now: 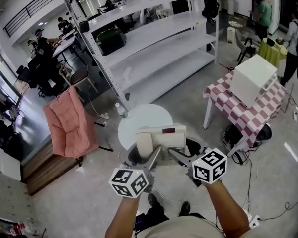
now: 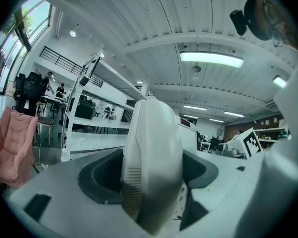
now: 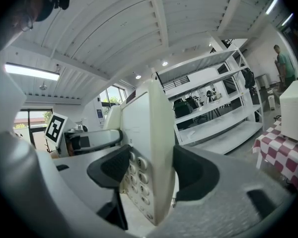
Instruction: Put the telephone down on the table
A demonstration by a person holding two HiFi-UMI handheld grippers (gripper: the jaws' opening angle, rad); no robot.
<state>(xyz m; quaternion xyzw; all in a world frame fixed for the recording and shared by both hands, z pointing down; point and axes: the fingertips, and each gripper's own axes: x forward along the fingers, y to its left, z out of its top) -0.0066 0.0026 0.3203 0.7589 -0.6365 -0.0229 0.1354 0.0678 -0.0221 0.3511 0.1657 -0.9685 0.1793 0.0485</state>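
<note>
A cream desk telephone (image 1: 161,139) hangs in the air over a round white table (image 1: 139,119), held from both sides. My left gripper (image 1: 151,157) is shut on its handset end. In the left gripper view the handset (image 2: 151,152) fills the gap and both dark pads (image 2: 102,180) press on it. My right gripper (image 1: 178,156) is shut on the base of the telephone (image 3: 151,148), with the pads (image 3: 196,175) against the keypad face and the back. The left gripper's marker cube (image 3: 55,128) shows beyond the telephone.
A white shelving rack (image 1: 154,38) stands behind the round table. To the right is a table with a checked cloth (image 1: 246,114) and a white box (image 1: 253,78). A pink cloth (image 1: 69,123) hangs over a chair on the left. Cables (image 1: 268,207) lie on the floor.
</note>
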